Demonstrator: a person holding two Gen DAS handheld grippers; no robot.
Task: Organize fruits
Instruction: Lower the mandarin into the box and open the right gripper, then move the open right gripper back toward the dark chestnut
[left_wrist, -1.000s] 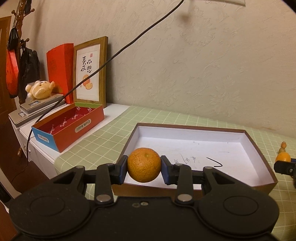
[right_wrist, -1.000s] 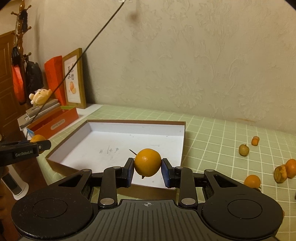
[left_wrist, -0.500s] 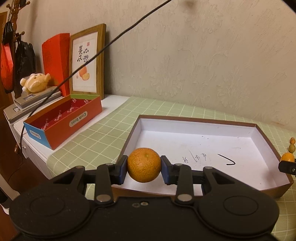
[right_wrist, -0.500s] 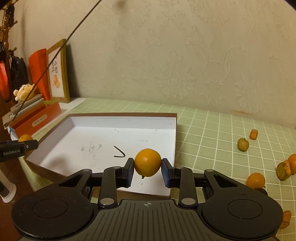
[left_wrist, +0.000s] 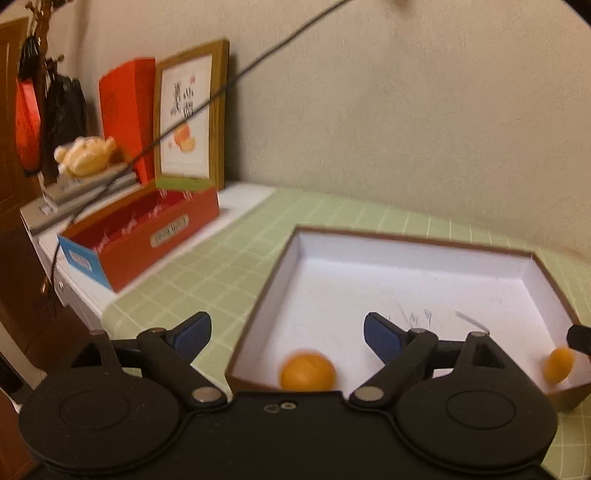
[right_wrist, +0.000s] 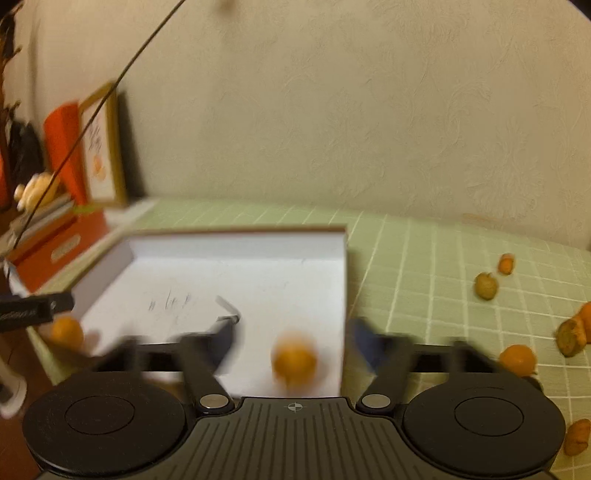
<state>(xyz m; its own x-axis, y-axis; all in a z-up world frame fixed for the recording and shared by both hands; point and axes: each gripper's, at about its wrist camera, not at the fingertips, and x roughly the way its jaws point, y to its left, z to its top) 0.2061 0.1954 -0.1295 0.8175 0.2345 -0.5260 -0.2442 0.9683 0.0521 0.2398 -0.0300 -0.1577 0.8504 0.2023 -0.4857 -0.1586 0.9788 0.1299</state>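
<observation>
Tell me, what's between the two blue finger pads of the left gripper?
In the left wrist view, the left gripper has just been opening. Between its pads show the brown box wall and white floor, with the orange lower down, touching neither pad.

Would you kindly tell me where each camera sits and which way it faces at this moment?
Left wrist view: on the left gripper, looking forward and downward at the white box's near left corner; its black frame and blue-padded fingers show, just opened, an orange loose below.
Right wrist view: on the right gripper, facing the box's near right corner; its blurred fingers show, just opened, a second orange loose between them.
Shared: the box, both oranges, the framed picture.
</observation>
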